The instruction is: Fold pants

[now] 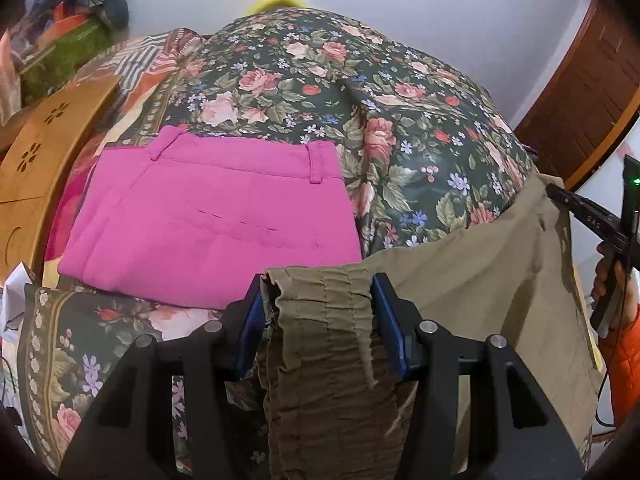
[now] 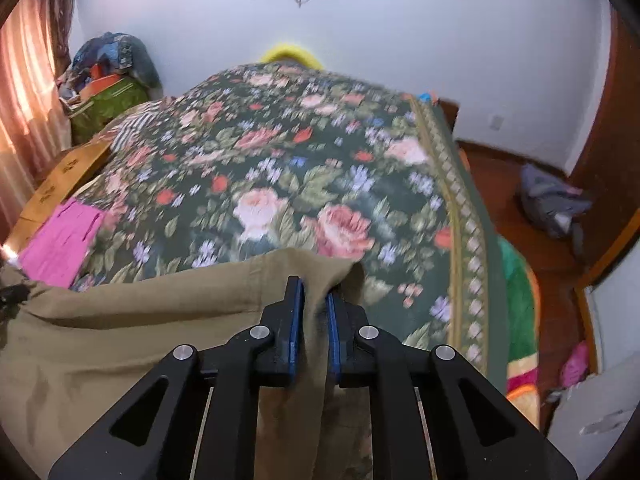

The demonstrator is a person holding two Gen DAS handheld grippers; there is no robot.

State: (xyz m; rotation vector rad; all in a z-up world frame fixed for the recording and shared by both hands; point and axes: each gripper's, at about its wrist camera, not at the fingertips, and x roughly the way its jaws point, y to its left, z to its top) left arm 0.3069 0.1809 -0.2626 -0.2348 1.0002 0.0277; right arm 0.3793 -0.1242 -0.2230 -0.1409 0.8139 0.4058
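Observation:
Khaki pants [image 1: 480,272] hang stretched between my two grippers over the near edge of the flowered bed cover [image 1: 320,80]. My left gripper [image 1: 320,284] is shut on their gathered elastic waistband, the cloth bunched between the blue pads. In the right wrist view, my right gripper [image 2: 314,292] is shut on another part of the pants' [image 2: 140,320] top edge, pinching a thin fold. The left wrist view also shows the right gripper [image 1: 554,192] at the far right, held by a hand in an orange sleeve [image 1: 624,352]. A folded pink pair of pants [image 1: 208,216] lies flat on the bed to the left.
A carved wooden board [image 1: 44,152] borders the bed's left side, with a pile of bags and clothes [image 1: 72,12] beyond it. A curtain [image 2: 28,100] hangs at far left. On the right lie a wooden floor with a grey bundle [image 2: 552,204] and a brown door [image 1: 592,80].

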